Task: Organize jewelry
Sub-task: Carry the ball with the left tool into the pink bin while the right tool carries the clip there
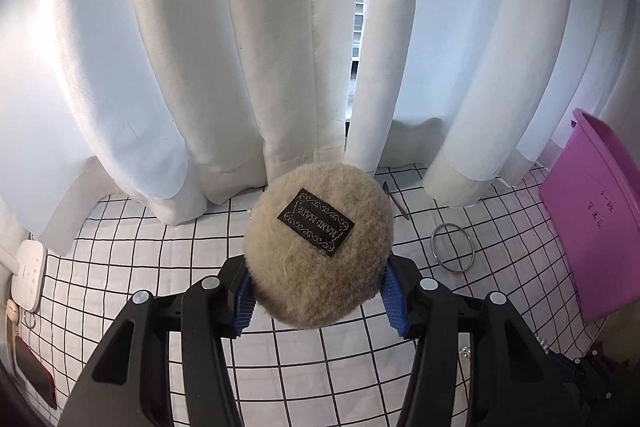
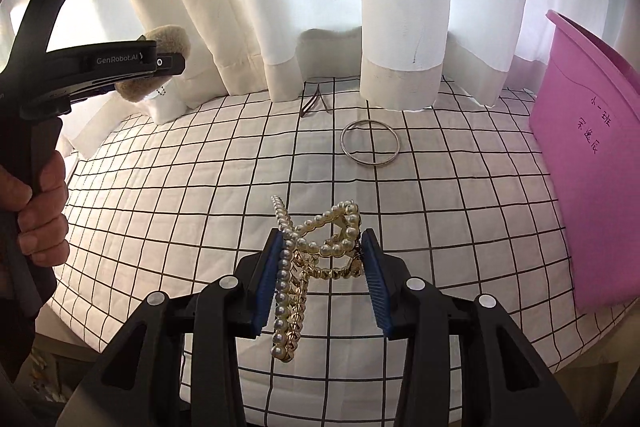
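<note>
While both grippers were loaded, little looked sorted. Left gripper [image 1: 318,287] jaws pinched a round, furry beige pouch [image 1: 319,245] with a black woven label, held above the table [image 2: 200,187]. Right gripper [image 2: 318,279] jaws clasped a beaded pearl hair claw [image 2: 316,259]. A thin silver bangle [image 2: 370,143] and dark hairpin [image 2: 314,103] lay loose on the gridded cloth; pink bin [image 2: 592,163] stood near.

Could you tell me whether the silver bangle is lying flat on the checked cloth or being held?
Lying flat. The silver bangle rests alone on the checked cloth, away from both grippers.
</note>
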